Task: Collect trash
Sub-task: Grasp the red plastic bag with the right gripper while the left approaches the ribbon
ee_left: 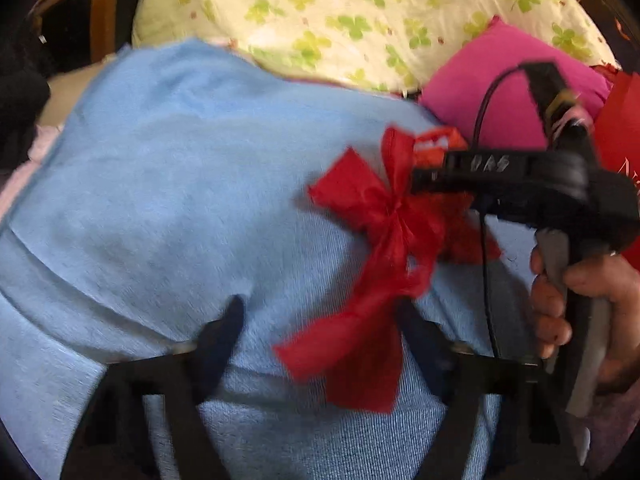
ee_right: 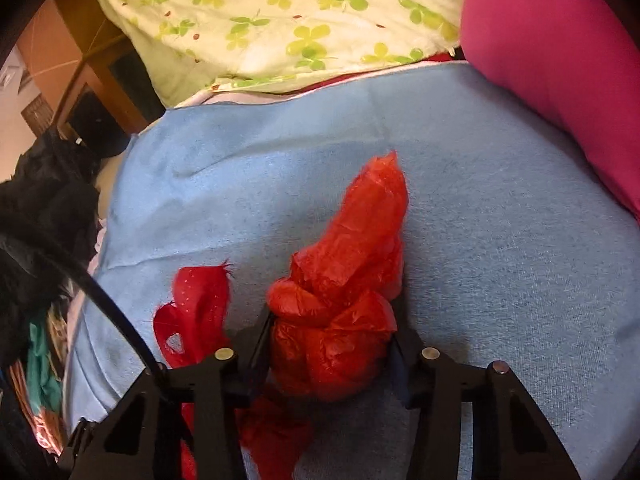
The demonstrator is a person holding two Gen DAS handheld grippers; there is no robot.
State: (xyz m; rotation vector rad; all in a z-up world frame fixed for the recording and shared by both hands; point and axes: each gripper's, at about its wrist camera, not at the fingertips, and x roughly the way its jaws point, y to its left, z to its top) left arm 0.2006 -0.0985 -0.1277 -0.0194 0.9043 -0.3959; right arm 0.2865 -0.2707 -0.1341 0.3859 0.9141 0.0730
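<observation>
Gripping a crumpled red plastic bag point(ee_right: 340, 296), the right gripper point(ee_right: 330, 354) has its fingers pressed against both sides of the wad, which is knotted, glossy and translucent. It is held just above the blue blanket point(ee_right: 500, 208), presumably for carrying off as trash. A frayed red ribbon bow point(ee_left: 376, 264) lies on the blanket between the unclenched fingers of the left gripper point(ee_left: 320, 344).

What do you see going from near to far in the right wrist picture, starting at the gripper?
right gripper → red plastic bag between its fingers → blue towel → clover-print quilt.
</observation>
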